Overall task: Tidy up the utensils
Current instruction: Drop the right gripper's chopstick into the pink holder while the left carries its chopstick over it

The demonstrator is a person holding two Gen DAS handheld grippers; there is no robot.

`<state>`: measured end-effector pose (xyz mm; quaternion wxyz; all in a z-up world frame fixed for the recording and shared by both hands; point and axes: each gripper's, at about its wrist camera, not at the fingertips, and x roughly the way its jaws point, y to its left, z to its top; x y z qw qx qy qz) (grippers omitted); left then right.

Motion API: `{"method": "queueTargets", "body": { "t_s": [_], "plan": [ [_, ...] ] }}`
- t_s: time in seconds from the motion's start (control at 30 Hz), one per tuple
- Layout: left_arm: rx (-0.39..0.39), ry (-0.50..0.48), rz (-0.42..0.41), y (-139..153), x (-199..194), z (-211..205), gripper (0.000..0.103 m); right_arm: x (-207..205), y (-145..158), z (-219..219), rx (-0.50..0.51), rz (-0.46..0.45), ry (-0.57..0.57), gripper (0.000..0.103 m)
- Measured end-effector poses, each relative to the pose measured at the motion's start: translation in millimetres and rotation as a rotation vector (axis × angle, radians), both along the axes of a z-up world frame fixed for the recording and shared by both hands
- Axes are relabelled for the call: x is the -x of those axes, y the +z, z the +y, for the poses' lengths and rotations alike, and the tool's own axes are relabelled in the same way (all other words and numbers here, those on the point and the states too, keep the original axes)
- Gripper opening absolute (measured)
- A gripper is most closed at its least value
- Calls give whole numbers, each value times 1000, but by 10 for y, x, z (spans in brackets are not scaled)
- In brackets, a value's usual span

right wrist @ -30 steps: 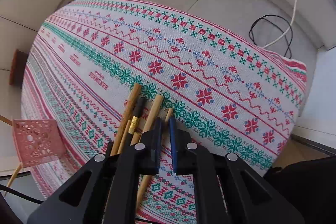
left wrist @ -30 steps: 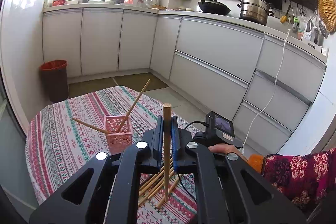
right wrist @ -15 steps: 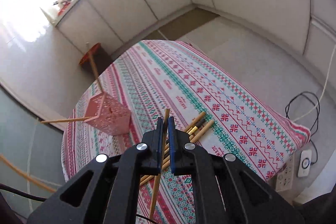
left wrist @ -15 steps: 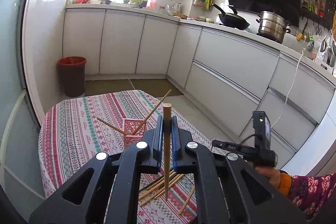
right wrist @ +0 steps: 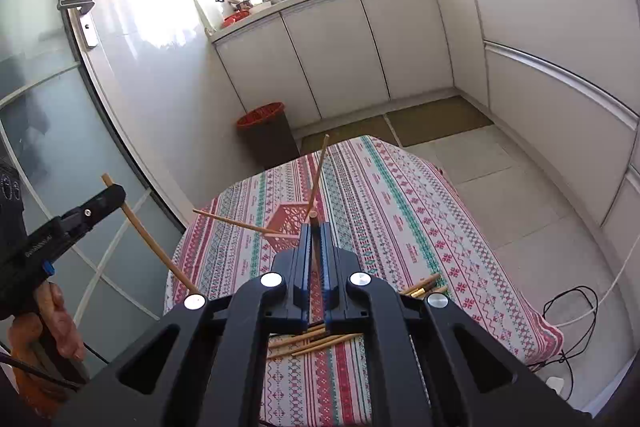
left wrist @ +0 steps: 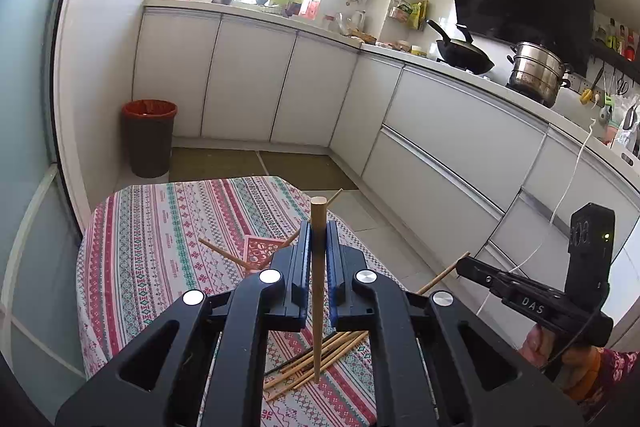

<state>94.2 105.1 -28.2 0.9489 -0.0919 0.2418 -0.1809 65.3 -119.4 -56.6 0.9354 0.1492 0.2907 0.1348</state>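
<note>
- Chopsticks are the task's things; the room is a kitchen with white cabinets (left wrist: 248, 79) along two walls and a tiled floor.
- A table under a striped patterned cloth (left wrist: 168, 227) carries a pink basket (right wrist: 290, 223) with two chopsticks leaning out.
- Loose chopsticks (left wrist: 320, 355) lie in a pile on the cloth.
- The left gripper (left wrist: 319, 239) pinches one chopstick (left wrist: 318, 307) upright.
- The right gripper (right wrist: 315, 239) pinches another chopstick (right wrist: 313, 217).

Right gripper (right wrist: 316, 227) clamps one chopstick (right wrist: 313, 217) above the pink basket (right wrist: 286, 223) on the patterned tablecloth (right wrist: 400, 219)
</note>
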Motion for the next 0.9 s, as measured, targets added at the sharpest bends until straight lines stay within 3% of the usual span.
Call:
{"method": "queueTargets", "body": {
  "t_s": [0.37, 0.6, 0.7, 0.77, 0.8, 0.9],
  "plan": [
    [-14, 77, -89, 411, -644, 21, 6, -551, 858, 60, -53, -150, 8, 1],
    [3, 103, -107, 430, -991, 42, 6, -868, 953, 14, -82, -171, -11, 1],
    [29, 96, -136, 463, -896, 85, 6, -903, 766, -191, -71, -114, -84, 5],
    [46, 92, -157, 497, -780, 111, 6, -1031, 444, -302, -49, 5, -91, 24],
    [58, 90, -166, 512, -720, 134, 6, -1132, 220, -329, -28, 88, -79, 42],
    [85, 91, -186, 545, -544, 192, 6, -1462, -504, -339, 1, 306, -28, 44]
  ]
}}
